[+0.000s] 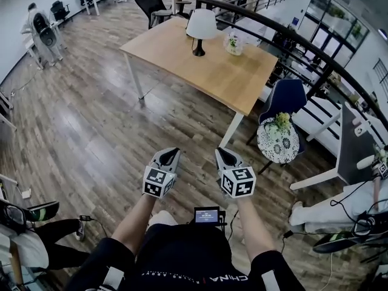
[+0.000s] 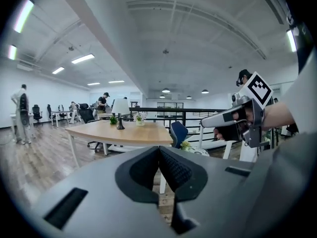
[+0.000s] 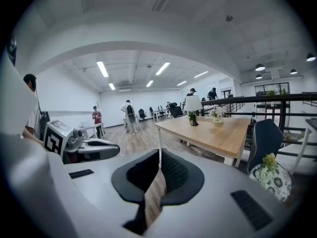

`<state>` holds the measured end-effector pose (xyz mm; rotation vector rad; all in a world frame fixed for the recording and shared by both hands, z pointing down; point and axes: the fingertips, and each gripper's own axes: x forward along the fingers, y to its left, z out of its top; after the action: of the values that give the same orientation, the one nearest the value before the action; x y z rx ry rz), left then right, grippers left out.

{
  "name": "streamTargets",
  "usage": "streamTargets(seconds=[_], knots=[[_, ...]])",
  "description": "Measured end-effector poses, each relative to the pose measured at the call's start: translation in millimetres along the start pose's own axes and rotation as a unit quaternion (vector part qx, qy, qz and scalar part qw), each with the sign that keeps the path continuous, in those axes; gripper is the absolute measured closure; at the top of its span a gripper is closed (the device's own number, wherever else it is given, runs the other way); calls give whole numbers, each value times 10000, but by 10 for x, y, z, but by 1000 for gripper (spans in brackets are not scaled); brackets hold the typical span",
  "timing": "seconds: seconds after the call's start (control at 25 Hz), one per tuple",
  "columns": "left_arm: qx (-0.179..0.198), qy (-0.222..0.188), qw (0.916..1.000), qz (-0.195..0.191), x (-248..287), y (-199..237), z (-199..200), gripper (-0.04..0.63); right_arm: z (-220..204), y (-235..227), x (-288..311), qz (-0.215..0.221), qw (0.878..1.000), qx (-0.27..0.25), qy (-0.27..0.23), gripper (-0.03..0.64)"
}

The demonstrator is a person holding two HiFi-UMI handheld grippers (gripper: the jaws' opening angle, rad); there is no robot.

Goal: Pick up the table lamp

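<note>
The table lamp [image 1: 200, 29], with a white shade and a dark stem and base, stands upright at the far side of the wooden table [image 1: 206, 71]. It shows small in the left gripper view [image 2: 120, 110] and in the right gripper view [image 3: 193, 105]. Both grippers hover side by side over the floor, well short of the table and pointing toward it. My left gripper [image 1: 170, 155] [image 2: 159, 148] is shut and holds nothing. My right gripper [image 1: 223, 154] [image 3: 159, 151] has its tips together, also with nothing in them.
A small potted plant [image 1: 233, 43] stands to the right of the lamp. A blue chair [image 1: 285, 99] and a round stand with a floral cloth [image 1: 277, 143] are right of the table. A curved black railing [image 1: 291, 38] runs behind. A person [image 1: 42, 32] stands far left.
</note>
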<state>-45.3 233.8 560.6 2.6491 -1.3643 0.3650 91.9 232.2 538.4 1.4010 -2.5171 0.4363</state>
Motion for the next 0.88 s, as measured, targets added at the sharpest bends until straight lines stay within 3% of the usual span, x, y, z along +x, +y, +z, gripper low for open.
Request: streamTargets(seconds=[0.24, 0.52, 0.88], knots=[[-261, -126, 9996, 48, 112, 105, -72, 577, -101, -185, 262, 60, 9999, 49, 119, 580], [-228, -12, 9997, -64, 701, 708, -119, 577, -55, -454, 1019, -99, 9996, 119, 255, 580], [-237, -310, 9990, -234, 1456, 2023, 375, 577, 781, -649, 2258, -435, 9989, 96, 137, 580]])
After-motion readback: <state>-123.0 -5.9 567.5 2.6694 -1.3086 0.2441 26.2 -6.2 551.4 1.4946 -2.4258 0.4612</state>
